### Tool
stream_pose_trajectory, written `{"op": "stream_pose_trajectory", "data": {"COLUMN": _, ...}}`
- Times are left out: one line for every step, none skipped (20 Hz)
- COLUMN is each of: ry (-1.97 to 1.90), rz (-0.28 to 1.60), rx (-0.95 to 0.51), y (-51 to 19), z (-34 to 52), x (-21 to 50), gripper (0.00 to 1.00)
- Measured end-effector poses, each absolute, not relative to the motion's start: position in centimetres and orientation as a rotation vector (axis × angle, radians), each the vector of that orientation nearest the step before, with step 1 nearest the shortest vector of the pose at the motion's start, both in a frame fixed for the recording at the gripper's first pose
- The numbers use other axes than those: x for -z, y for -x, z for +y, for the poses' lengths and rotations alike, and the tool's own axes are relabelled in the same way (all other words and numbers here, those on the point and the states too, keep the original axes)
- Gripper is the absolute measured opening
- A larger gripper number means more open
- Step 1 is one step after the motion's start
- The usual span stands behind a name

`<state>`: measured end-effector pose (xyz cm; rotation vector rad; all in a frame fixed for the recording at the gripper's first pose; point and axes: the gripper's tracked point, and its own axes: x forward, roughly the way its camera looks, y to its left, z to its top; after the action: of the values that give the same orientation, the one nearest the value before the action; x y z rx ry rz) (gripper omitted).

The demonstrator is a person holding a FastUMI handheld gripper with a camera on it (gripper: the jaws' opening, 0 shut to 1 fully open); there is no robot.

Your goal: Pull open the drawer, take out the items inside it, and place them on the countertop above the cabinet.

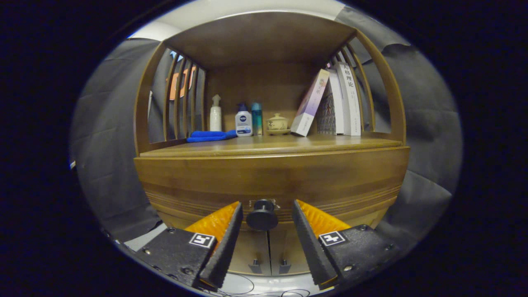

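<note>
A wooden cabinet fills the scene, with its drawer front (272, 181) closed below the countertop (272, 146). A round dark knob (262, 215) sticks out of the drawer's middle. My gripper (267, 208) is open, and the knob sits between the two fingertips with a gap on each side. The drawer's inside is hidden.
On the countertop stand a white spray bottle (215, 113), a white lotion bottle (243, 120), a teal bottle (257, 119), a small lidded cup (277, 123), a folded blue cloth (209, 135) and leaning books (330, 103). Two small cupboard doors (268, 251) with handles sit below the drawer.
</note>
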<state>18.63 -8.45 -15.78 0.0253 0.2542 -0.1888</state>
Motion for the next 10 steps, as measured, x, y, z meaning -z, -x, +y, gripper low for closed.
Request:
{"op": "stream_pose_trajectory", "data": {"ry": -0.032, "rz": 0.254, "rx": 0.195, "y": -19.0, "z": -8.5, "x": 16.0, "gripper": 0.75}}
{"op": "stream_pose_trajectory", "data": {"ry": -0.034, "rz": 0.255, "rx": 0.204, "y": -19.4, "z": -8.7, "x": 16.2, "gripper": 0.72}}
{"op": "stream_pose_trajectory", "data": {"ry": -0.037, "rz": 0.254, "rx": 0.207, "y": -19.8, "z": -8.5, "x": 16.3, "gripper": 0.70}}
{"op": "stream_pose_trajectory", "data": {"ry": -0.035, "rz": 0.253, "rx": 0.211, "y": -20.2, "z": -8.5, "x": 16.2, "gripper": 0.67}}
{"op": "stream_pose_trajectory", "data": {"ry": -0.029, "rz": 0.246, "rx": 0.221, "y": -20.5, "z": -8.6, "x": 16.1, "gripper": 0.64}}
{"op": "stream_pose_trajectory", "data": {"ry": -0.029, "rz": 0.244, "rx": 0.230, "y": -20.3, "z": -8.7, "x": 16.1, "gripper": 0.61}}
{"op": "stream_pose_trajectory", "data": {"ry": -0.026, "rz": 0.240, "rx": 0.228, "y": -20.5, "z": -8.5, "x": 16.3, "gripper": 0.59}}
{"op": "stream_pose_trajectory", "data": {"ry": -0.025, "rz": 0.237, "rx": 0.229, "y": -20.5, "z": -8.3, "x": 16.2, "gripper": 0.56}}
{"op": "stream_pose_trajectory", "data": {"ry": -0.024, "rz": 0.235, "rx": 0.238, "y": -20.6, "z": -8.6, "x": 16.1, "gripper": 0.53}}
{"op": "stream_pose_trajectory", "data": {"ry": -0.033, "rz": 0.235, "rx": 0.241, "y": -20.5, "z": -8.6, "x": 16.0, "gripper": 0.50}}
